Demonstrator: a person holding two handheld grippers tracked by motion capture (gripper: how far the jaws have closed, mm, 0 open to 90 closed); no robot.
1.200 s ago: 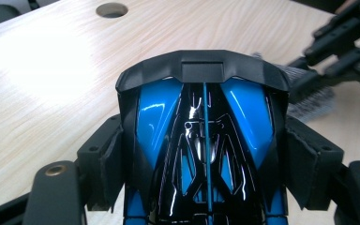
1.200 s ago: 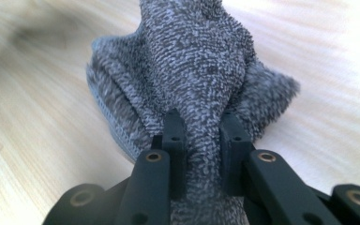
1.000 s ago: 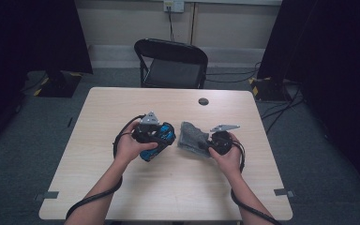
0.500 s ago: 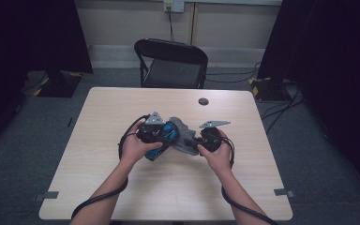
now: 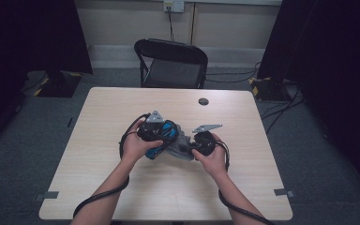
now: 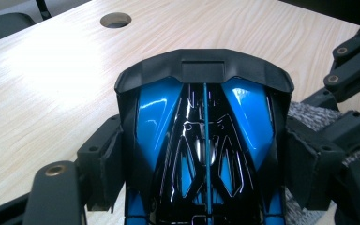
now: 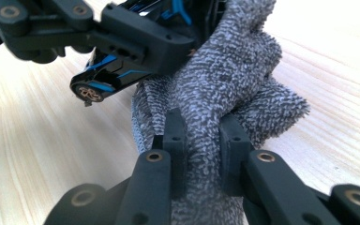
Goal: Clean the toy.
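Toy car (image 5: 161, 140), blue and black, is seen in the high view raised just above the middle of the table (image 5: 98, 140), clamped by the left gripper (image 5: 161, 132) so that it is presented to the grey cloth (image 5: 183, 146); the cloth is brought against its side by the right gripper (image 5: 194, 144), apparently for wiping.

Left gripper view: the car body (image 6: 204, 136) is gripped across its width, one pad on each flank; the jaws stand wide because the body is wide, which keeps it steady; the cloth (image 6: 309, 117) lies at its far side.

Right gripper view: the right gripper (image 7: 202, 140) is clenched on a bunched fold of cloth (image 7: 225, 79), so a padded wad is pressed to the car (image 7: 122, 65).
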